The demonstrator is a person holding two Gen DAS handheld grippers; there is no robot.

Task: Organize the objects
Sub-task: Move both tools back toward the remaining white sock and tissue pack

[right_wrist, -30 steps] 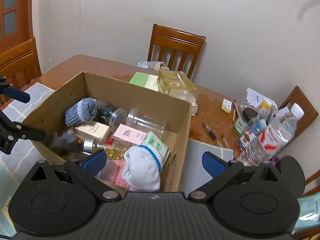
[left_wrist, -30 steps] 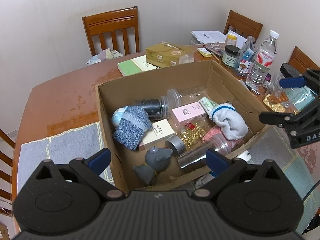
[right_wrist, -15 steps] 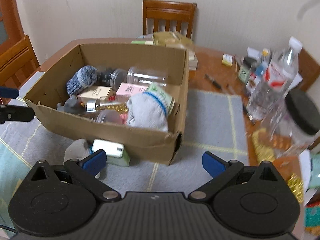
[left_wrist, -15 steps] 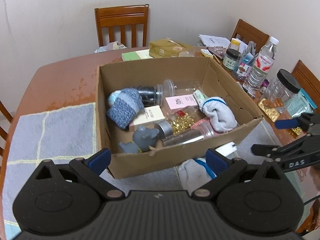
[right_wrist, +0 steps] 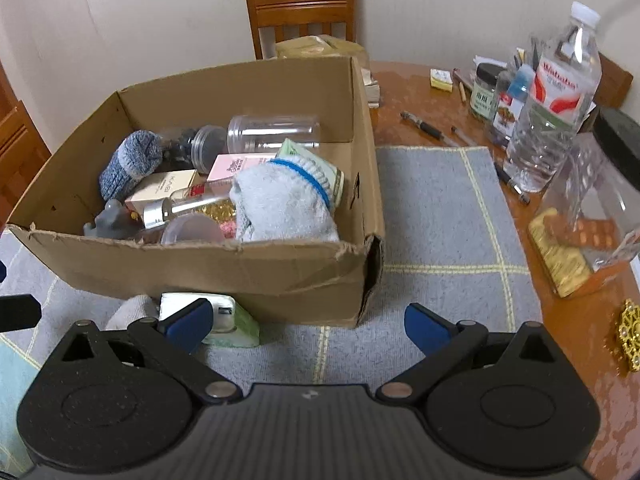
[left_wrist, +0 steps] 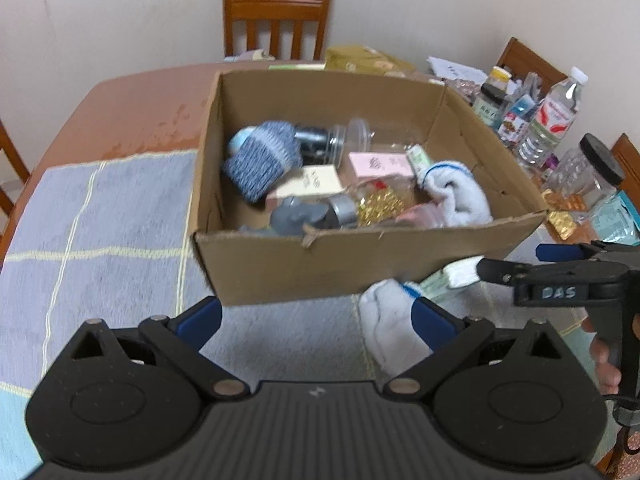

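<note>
An open cardboard box [left_wrist: 360, 272] [right_wrist: 200, 268] stands on a grey mat, holding a blue knit sock [left_wrist: 264, 160], a white sock [right_wrist: 280, 204], jars, small boxes and a grey toy. In front of the box lie a white sock [left_wrist: 384, 320] [right_wrist: 132, 308] and a green-and-white pack [right_wrist: 232, 320]. My left gripper [left_wrist: 316, 320] is open and empty, low before the box's near wall. My right gripper [right_wrist: 308, 324] is open and empty, before the box's right corner; it also shows at the right of the left wrist view [left_wrist: 560, 276].
A water bottle [right_wrist: 556, 96], jars, pens, blister packs [right_wrist: 596, 232] and a lidded clear jar [left_wrist: 588, 168] crowd the table on the right. Wooden chairs [left_wrist: 276, 20] stand round the table. Books and a yellow box lie behind the carton.
Both grippers have drawn back and dropped lower, from above the box to in front of its near wall. The sock and pack on the mat have come into view.
</note>
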